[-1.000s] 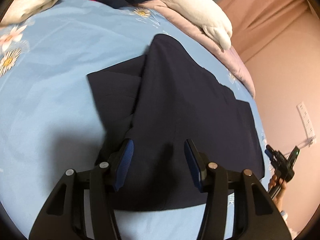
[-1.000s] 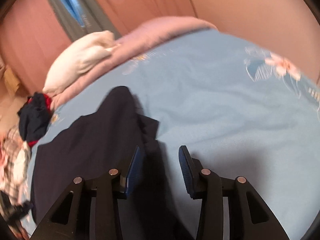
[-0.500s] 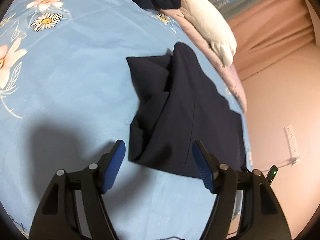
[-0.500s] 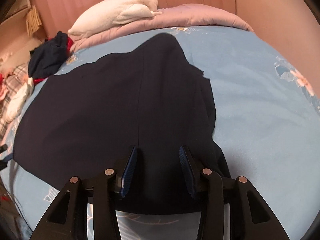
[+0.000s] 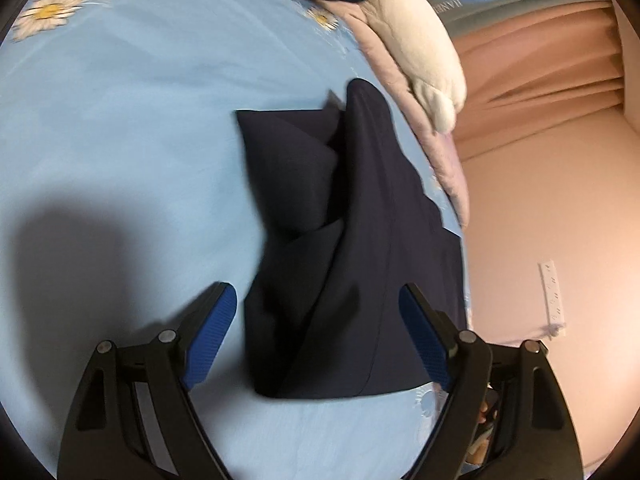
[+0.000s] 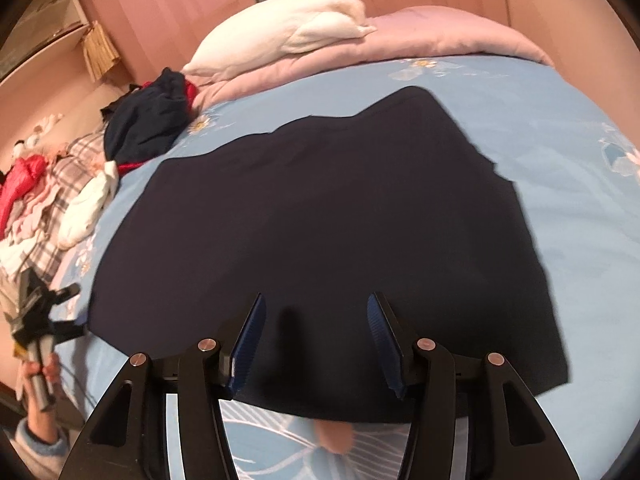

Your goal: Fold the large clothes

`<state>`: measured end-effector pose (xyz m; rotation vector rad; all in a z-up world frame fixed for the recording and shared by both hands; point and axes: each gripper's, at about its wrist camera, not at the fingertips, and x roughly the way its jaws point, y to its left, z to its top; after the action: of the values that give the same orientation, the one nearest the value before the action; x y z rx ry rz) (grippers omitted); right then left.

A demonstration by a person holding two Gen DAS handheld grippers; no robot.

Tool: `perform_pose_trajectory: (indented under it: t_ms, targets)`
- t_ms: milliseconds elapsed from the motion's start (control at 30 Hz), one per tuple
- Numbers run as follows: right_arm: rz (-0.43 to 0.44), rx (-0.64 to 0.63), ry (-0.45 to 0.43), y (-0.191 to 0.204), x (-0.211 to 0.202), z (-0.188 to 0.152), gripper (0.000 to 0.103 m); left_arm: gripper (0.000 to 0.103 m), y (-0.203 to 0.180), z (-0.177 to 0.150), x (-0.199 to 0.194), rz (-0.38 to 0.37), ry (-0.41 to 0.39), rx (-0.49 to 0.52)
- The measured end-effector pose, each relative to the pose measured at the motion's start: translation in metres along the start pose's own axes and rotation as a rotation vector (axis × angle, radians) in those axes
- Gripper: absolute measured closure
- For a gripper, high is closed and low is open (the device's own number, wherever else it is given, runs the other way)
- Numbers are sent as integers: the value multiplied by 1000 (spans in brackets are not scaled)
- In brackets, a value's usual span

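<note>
Overhead, both grippers' fingers spread apart above the navy garment [image 6: 320, 216] on the blue floral bedsheet [image 5: 120, 140].

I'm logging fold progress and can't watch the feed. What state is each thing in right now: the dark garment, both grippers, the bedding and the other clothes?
Navy garment: spread on the bed, one side folded over, held by neither gripper.
Left gripper: open, empty.
Right gripper: open, empty.
Blue floral sheet: laid out under the garment.
White pillow: lying on the pink quilt.
Clothes pile: unfolded, heaped at the bed's edge.
</note>
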<state>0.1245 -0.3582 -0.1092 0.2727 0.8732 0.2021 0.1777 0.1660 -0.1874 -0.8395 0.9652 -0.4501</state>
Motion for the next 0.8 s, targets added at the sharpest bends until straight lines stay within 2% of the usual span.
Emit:
perform_pose_trajectory:
  t_ms: [133, 267, 500, 633, 700, 767, 800]
  targets:
    - [42, -18, 16, 17, 15, 10, 50, 9, -7, 18, 19, -33, 49, 30]
    - [64, -38, 25, 33, 29, 18, 50, 9, -13, 34, 40, -95, 123, 45]
    - [110, -61, 34, 54, 51, 36, 50, 8, -24, 49, 64, -122, 178, 64]
    - [107, -75, 34, 63, 65, 51, 50, 8, -34, 46, 66, -110, 186, 98]
    - [103, -83, 32, 67, 71, 59, 50, 14, -38, 42, 62, -87, 174, 118]
    - [94, -86, 33, 72, 81, 68, 50, 30, -42, 41, 60, -63, 164, 136]
    - [85, -86, 36, 75, 87, 74, 50, 35, -45, 40, 56, -39, 152, 152]
